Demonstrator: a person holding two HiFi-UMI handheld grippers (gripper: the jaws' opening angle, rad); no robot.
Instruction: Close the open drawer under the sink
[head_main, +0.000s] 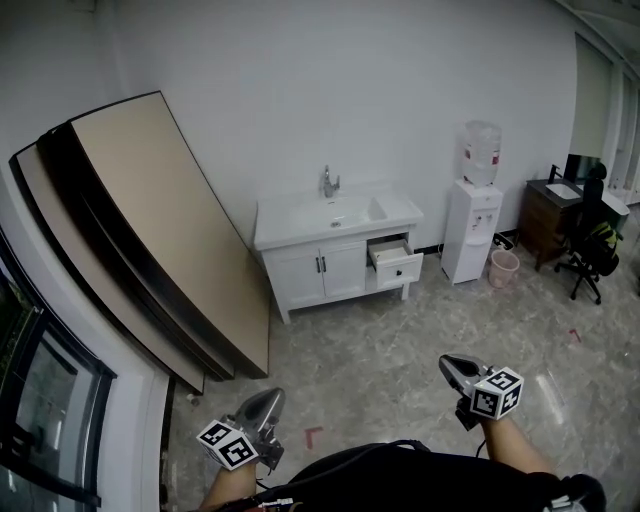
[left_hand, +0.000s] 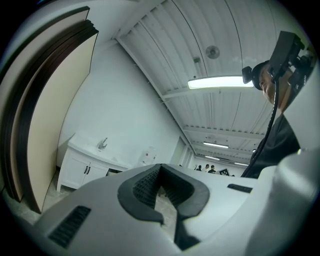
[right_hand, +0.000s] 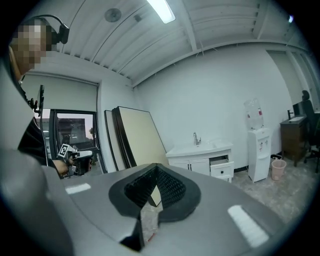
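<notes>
Nothing of the task has yet been accomplished. The drawer (head_main: 397, 264) is seen pulled out at the right side of the white vanity cabinet (head_main: 310, 272), under the sink (head_main: 345, 212) and just beside the two closed doors; its front stands clear of the cabinet face. The cabinet is set against the far wall, between the leaning panels (head_main: 150, 230) and the water dispenser (head_main: 472, 228). It is well apart from both grippers, with a wide stretch of marbled floor (head_main: 400, 350) between.

The left gripper (head_main: 271, 398) is held with its jaws closed together and nothing between them. The right gripper (head_main: 449, 365) is likewise clenched and empty (its own view shows the pads meeting at the tips). Both are pointed roughly toward the cabinet.

The whole job is judged to remain: the approach across the floor, contact with the drawer front, and a push until it sits flush.
</notes>
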